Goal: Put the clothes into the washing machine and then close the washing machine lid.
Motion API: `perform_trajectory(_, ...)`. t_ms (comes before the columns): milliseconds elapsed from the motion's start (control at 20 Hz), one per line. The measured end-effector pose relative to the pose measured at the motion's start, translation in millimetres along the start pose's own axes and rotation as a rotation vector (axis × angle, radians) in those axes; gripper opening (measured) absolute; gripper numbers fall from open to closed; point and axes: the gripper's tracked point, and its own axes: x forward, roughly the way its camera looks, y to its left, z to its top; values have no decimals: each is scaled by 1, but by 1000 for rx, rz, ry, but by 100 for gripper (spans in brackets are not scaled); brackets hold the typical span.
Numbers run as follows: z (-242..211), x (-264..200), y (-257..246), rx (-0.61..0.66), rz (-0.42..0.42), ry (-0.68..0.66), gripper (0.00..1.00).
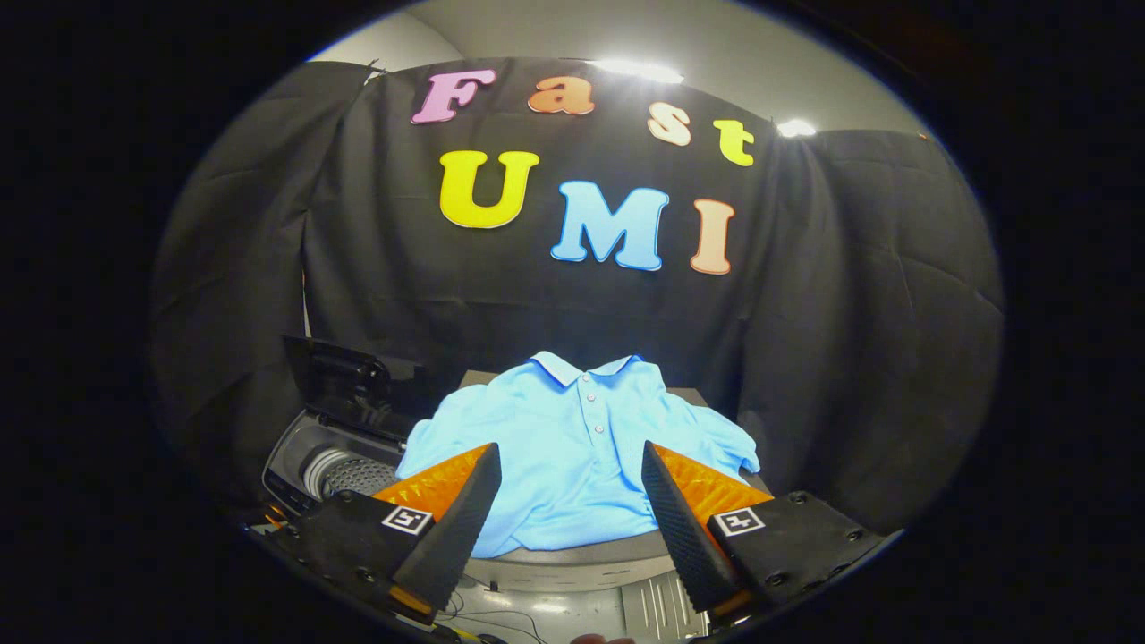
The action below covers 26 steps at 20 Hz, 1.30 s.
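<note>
My tongs (570, 465) hover spread wide above the blue shirt (572, 456), gripping nothing.
I see both fingers (456, 519) apart and touching no cloth; the shirt lies flat on the counter (572, 565) just ahead of them, and the washing machine (344, 465) sits beside it with its lid (344, 380) raised.

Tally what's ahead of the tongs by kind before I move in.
Clothes: 1, a light blue polo shirt on a dark platform, beyond the open tongs.
Washing machines: 1, grey top-loader, black lid raised.
Total: 2
</note>
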Motion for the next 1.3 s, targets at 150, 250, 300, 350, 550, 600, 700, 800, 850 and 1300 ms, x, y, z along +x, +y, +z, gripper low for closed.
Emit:
perform_trajectory(150,-3,39,-14,50,24,48,98)
perform_trajectory(250,-1,63,-21,82,33,63,98)
perform_trajectory(300,-3,76,-23,94,33,79,98)
perform_trajectory(350,-4,89,-24,100,37,87,98)
perform_trajectory(550,-6,131,-27,101,46,122,98)
perform_trajectory(600,-6,140,-26,106,51,127,98)
perform_trajectory(700,-4,156,-22,124,65,134,98)
perform_trajectory(800,-6,169,-19,120,68,146,98)
perform_trajectory(850,-8,173,-18,112,71,154,98)
perform_trajectory(1300,-36,183,-8,96,116,237,97)
